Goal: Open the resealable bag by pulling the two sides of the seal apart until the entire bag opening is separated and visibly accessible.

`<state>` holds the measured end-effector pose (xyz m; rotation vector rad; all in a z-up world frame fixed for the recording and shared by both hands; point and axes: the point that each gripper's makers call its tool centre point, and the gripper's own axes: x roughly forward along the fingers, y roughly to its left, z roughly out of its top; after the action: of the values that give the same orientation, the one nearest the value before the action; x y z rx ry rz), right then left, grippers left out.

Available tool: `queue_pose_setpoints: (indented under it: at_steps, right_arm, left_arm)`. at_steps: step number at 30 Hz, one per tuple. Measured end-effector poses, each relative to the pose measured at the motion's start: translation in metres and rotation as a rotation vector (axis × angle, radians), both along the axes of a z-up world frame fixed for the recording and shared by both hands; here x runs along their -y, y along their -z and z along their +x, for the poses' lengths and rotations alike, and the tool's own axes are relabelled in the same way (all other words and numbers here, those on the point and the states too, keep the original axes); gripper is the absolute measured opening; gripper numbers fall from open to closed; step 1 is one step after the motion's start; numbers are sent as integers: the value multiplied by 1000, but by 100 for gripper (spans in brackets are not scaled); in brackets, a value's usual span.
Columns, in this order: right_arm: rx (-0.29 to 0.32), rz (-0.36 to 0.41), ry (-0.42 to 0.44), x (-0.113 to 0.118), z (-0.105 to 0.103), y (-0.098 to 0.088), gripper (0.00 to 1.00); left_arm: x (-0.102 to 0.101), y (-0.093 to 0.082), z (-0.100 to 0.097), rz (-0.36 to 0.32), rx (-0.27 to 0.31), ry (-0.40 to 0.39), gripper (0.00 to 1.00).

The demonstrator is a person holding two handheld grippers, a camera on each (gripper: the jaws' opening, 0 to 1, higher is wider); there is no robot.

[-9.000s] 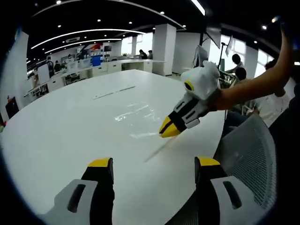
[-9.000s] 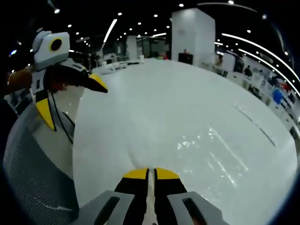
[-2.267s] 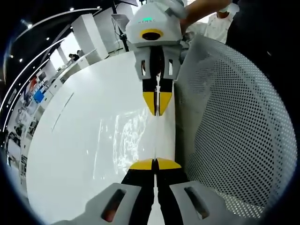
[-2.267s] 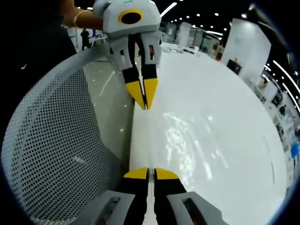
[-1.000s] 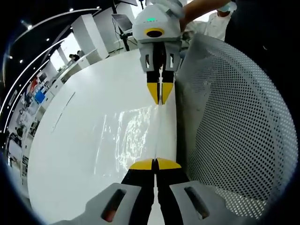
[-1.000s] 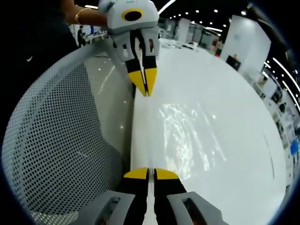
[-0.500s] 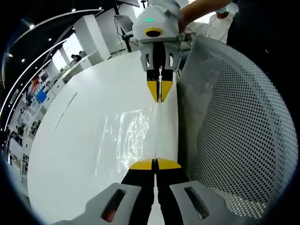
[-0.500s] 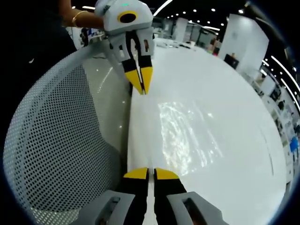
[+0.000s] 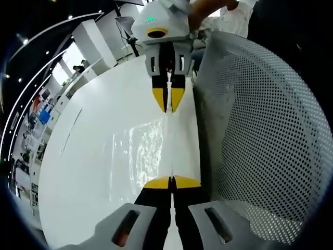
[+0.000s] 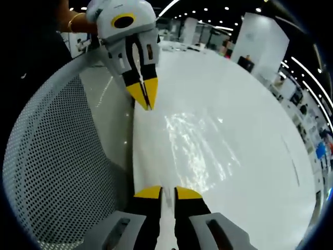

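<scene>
A clear resealable bag (image 9: 141,150) lies flat on the white table (image 9: 88,177), showing mostly as glints. Its top edge runs taut as a thin line along the table's rim between my two grippers. My left gripper (image 9: 171,182) is shut on the near end of that edge. The right gripper (image 9: 167,102) faces it from the far end, pinching the same edge. In the right gripper view the bag (image 10: 200,138) glints right of the line; my right gripper (image 10: 168,194) holds the edge with a narrow gap between its jaws, and the left gripper (image 10: 147,105) pinches the far end.
A grey mesh chair back (image 9: 260,130) stands right against the table's rim beside the stretched edge, seen as the chair (image 10: 57,156) in the right gripper view. A person's hand (image 10: 78,21) holds the left gripper. Wide bare table (image 10: 250,104) extends past the bag.
Both grippers have kept their hold while the views tilted a little. The right gripper's jaws show a slightly wider gap than half a second ago.
</scene>
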<state>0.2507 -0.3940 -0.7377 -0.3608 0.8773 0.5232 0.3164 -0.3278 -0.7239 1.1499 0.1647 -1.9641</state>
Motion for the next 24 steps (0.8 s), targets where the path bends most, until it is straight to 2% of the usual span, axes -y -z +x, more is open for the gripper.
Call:
queue_pose_setpoints:
  at_steps: [7, 10, 14, 21, 24]
  right_arm:
    - [47, 39, 16, -7, 14, -11, 5]
    - [51, 38, 7, -9, 19, -11, 5]
    - [42, 41, -13, -15, 21, -8, 5]
    - [30, 15, -37, -19, 24, 1, 4]
    - [22, 2, -37, -18, 26, 5, 3]
  left_arm:
    - [-2, 0, -1, 0, 13, 9, 0]
    - [-2, -1, 1, -5, 40, 15, 0]
    - [-1, -3, 1, -10, 37, 11, 0]
    - [1, -8, -1, -23, 17, 9, 0]
    - [2, -11, -4, -32, -30, -4, 0]
